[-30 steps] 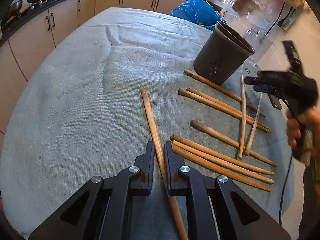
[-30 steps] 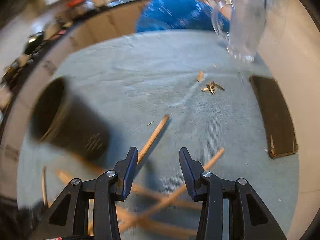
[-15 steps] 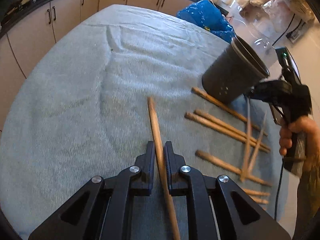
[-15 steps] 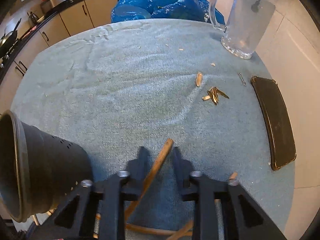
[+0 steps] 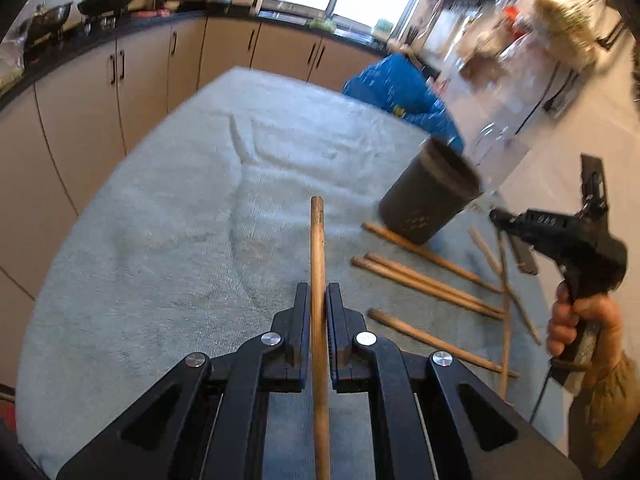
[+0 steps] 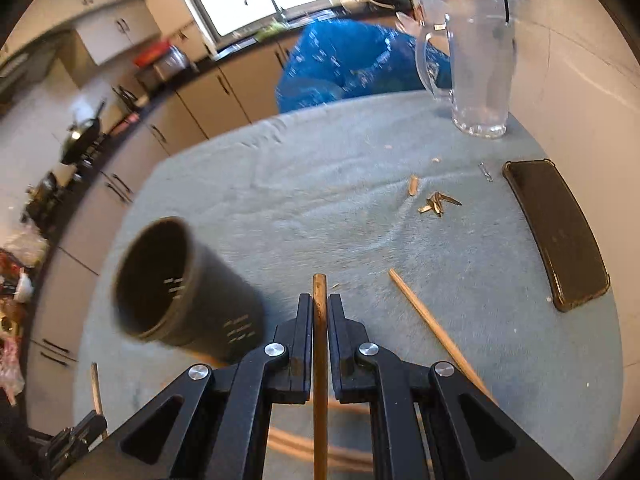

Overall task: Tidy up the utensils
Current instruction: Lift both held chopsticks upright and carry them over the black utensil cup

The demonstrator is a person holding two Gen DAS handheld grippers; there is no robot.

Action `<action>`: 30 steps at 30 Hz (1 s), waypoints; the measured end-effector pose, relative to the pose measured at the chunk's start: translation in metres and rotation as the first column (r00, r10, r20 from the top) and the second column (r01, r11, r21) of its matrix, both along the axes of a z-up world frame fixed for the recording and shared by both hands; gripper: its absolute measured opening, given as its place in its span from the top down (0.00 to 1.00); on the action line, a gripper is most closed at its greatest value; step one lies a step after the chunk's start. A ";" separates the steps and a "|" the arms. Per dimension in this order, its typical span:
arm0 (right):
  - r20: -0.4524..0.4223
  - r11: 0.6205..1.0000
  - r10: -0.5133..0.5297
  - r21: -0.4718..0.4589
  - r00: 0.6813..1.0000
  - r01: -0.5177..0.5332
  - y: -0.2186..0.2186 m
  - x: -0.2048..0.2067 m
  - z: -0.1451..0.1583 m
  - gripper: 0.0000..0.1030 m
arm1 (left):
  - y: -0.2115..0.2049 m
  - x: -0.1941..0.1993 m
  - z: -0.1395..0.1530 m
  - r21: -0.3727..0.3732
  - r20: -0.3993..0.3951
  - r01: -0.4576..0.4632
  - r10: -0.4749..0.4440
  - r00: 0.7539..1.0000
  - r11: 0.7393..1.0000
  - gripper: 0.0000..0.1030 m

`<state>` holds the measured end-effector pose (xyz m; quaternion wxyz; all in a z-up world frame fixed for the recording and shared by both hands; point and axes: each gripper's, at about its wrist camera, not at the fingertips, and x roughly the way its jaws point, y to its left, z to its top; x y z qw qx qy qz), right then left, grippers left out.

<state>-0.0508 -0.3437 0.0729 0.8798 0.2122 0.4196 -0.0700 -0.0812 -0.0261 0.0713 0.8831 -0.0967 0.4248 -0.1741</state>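
The left gripper [image 5: 318, 300] is clenched on one wooden chopstick [image 5: 317, 248], which points forward above the grey cloth on the desk [image 5: 168, 216]. The right gripper [image 6: 319, 312] is also clenched on a chopstick of its own [image 6: 319, 292]. Just beside it stands the dark utensil holder [image 6: 180, 292], tilted, near the far right corner of the desk. More loose chopsticks [image 5: 424, 280] lie on the cloth along the right edge, in front of the holder.

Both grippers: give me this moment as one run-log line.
left gripper: shut on chopstick | right gripper: shut on second chopstick | holder: upright on cloth, nothing visible inside | loose chopsticks: on cloth
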 end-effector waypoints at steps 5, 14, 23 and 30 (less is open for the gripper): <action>0.106 0.999 0.032 0.036 0.994 -0.036 0.015 -0.018 0.023 0.93 | -0.001 -0.016 0.032 -0.047 0.096 0.018 -0.014 0.995 0.999 0.93; 0.313 0.999 0.036 0.008 0.949 -0.040 0.029 -0.047 0.086 0.93 | -0.018 -0.016 0.087 -0.137 0.248 0.062 -0.026 0.969 0.989 0.93; 0.468 0.999 0.035 -0.025 0.883 -0.026 0.028 -0.050 0.165 0.93 | -0.049 0.023 0.134 -0.175 0.361 0.062 0.005 0.933 0.983 0.93; 0.558 0.995 0.017 -0.091 0.830 0.040 0.033 -0.009 0.206 0.93 | -0.096 0.076 0.160 -0.148 0.477 0.031 0.044 0.878 0.988 0.93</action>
